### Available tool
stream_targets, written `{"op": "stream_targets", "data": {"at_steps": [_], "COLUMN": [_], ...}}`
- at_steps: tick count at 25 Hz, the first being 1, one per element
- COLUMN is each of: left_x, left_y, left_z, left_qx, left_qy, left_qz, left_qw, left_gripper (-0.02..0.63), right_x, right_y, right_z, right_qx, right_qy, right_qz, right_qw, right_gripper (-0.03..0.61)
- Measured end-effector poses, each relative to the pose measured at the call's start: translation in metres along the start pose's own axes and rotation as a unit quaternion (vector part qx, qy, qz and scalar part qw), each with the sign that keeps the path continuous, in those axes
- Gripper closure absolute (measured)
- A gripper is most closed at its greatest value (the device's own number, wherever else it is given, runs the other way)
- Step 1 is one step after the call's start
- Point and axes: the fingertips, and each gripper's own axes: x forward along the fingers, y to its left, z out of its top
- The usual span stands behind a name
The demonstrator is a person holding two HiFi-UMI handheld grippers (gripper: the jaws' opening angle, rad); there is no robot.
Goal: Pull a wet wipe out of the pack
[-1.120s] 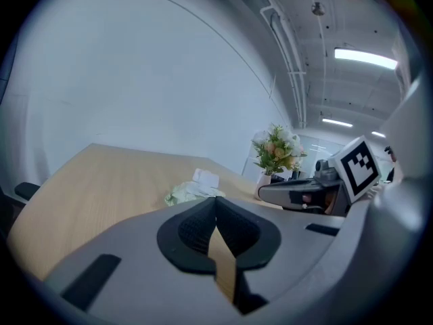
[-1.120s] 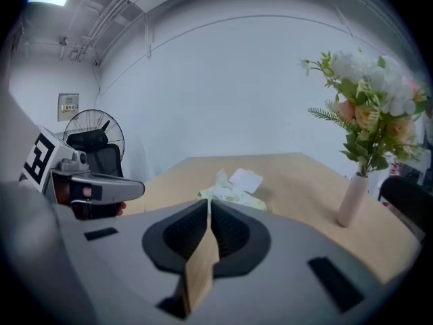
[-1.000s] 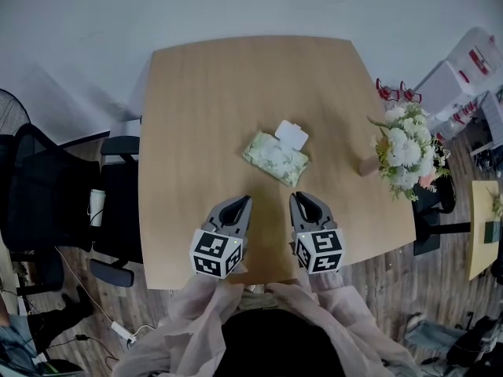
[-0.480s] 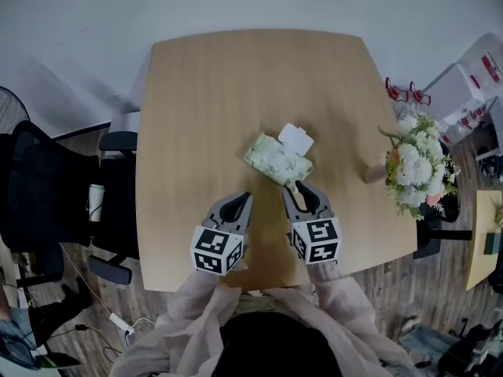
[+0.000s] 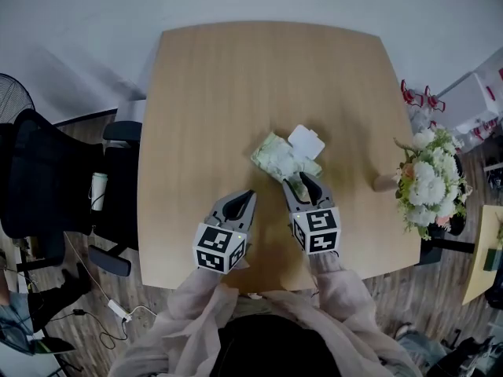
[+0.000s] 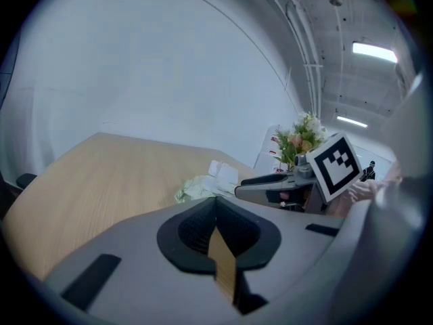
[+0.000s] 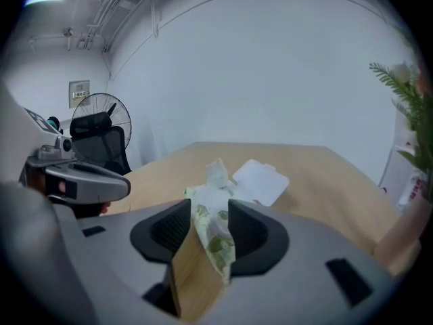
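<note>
Head view looks down on a light wood table [image 5: 212, 93] with rounded corners, pushed toward a plain white wall [image 5: 78, 14], dark plank floor [image 5: 94, 289] around the rest. Black office chair [image 5: 47, 179] on the left, and a standing fan [image 5: 12, 96] peeking in behind it. A white cable [image 5: 118, 311] trails on the floor. A bunch of white flowers [image 5: 432, 183] sits at the table's right edge.

The green-patterned wipe pack [image 5: 277, 157] lies a bit right of the table's middle, its white lid flap [image 5: 306, 141] flipped open on the far side. A bit of wipe [image 7: 216, 171] pokes up from the opening.

The right tool [image 5: 299, 181] has just been opening its jaws; they now stand wide apart, with the near end of the pack between the pads, not really squeezed. The left tool [image 5: 250, 195] is over bare table just beside it, jaws together with nothing in them. The ceiling lights show only in the gripper views.
</note>
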Motion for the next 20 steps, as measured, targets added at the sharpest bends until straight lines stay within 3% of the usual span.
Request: {"op": "stream_targets", "data": {"at_steps": [14,20], "left_x": [0.002,0.004], "left_y": [0.018,0.021], "left_z": [-0.006,-0.007], "left_qx": [-0.016,-0.018], "left_qy": [0.011,0.013], "left_qz": [0.027,0.028], "left_qw": [0.9994,0.9994], "left_gripper": [0.603,0.603], "right_x": [0.039,0.043], "right_y": [-0.008,-0.007], "right_z": [0.003,0.001], "right_qx": [-0.029,-0.014], "right_qy": [0.040,0.047], "right_qz": [0.004,0.015], "right_qw": [0.999,0.999], "right_gripper": [0.402,0.420]}}
